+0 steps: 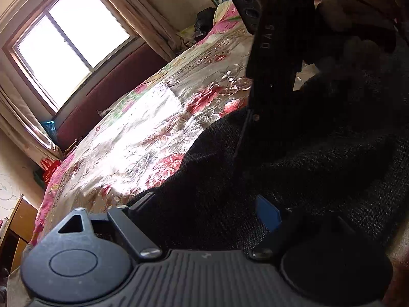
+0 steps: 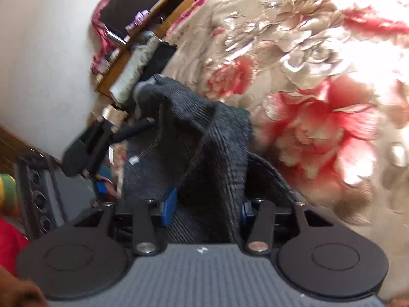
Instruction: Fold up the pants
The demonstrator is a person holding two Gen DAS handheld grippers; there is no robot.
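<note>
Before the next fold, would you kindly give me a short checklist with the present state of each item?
1. Pants between the right gripper fingers: ok.
2. Right fingers pressing firmly on the cloth: cannot tell.
3. Left gripper at the pants: ok, cloth fills the gap between its fingers.
4. Left grip closed: cannot tell, too dark.
5. Bedspread bare ahead of the pants: ok.
6. Two grippers apart: ok.

Black hand-held tongs with blue pads

The left tongs point(image 1: 207, 204) and right tongs point(image 2: 208, 204) share a ribbed grey body, round black discs either side, black linkage arms with silver screws and blue pads point(image 2: 170, 211); white letters mark one arm, thin black cables trail behind.
</note>
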